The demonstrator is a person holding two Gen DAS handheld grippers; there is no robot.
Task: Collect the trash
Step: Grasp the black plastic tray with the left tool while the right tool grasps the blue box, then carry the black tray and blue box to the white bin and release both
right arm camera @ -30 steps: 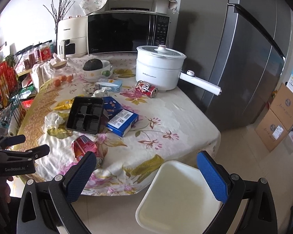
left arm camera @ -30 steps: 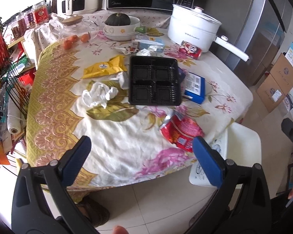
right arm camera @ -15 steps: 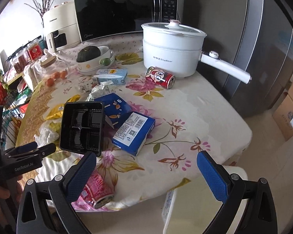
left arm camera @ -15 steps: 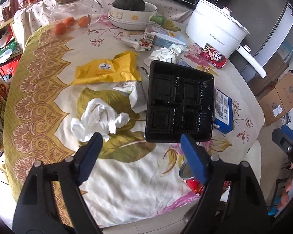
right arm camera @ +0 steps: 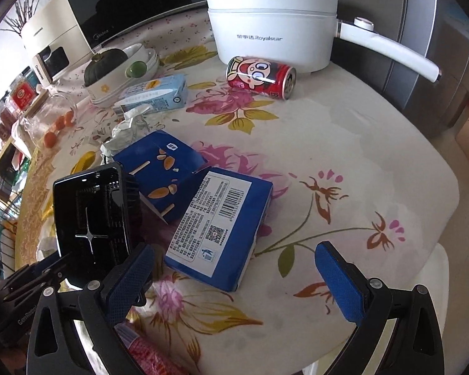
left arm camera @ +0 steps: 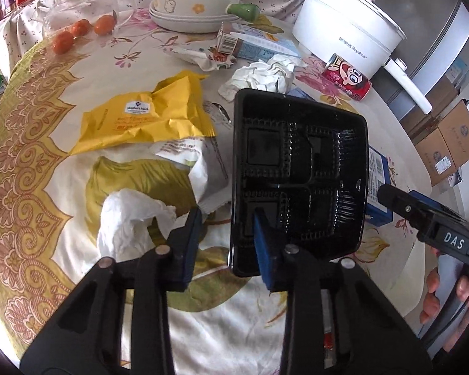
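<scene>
A black plastic four-cell tray (left arm camera: 300, 175) lies on the flowered tablecloth; it also shows in the right wrist view (right arm camera: 90, 215), tilted up. My left gripper (left arm camera: 226, 242) straddles the tray's near left edge, jaws narrowed, one pad inside and one outside; contact is unclear. My right gripper (right arm camera: 234, 278) is open over a blue box (right arm camera: 220, 228). Other trash: crumpled white tissue (left arm camera: 131, 218), yellow wrapper (left arm camera: 143, 118), second tissue (left arm camera: 262, 76), red can (right arm camera: 261, 76), milk carton (right arm camera: 153, 93), red wrapper (right arm camera: 150, 356).
A white electric pot (right arm camera: 272, 18) with a long handle stands at the back. A bowl with a dark squash (left arm camera: 190, 0), a glass jar with small oranges (left arm camera: 78, 29), a microwave and a fridge are behind. Cardboard boxes (left arm camera: 447, 140) sit on the floor at right.
My left gripper moved in over the table and narrowed around the tray's near edge; the tray now looks tilted up. My right gripper moved forward over the blue box.
</scene>
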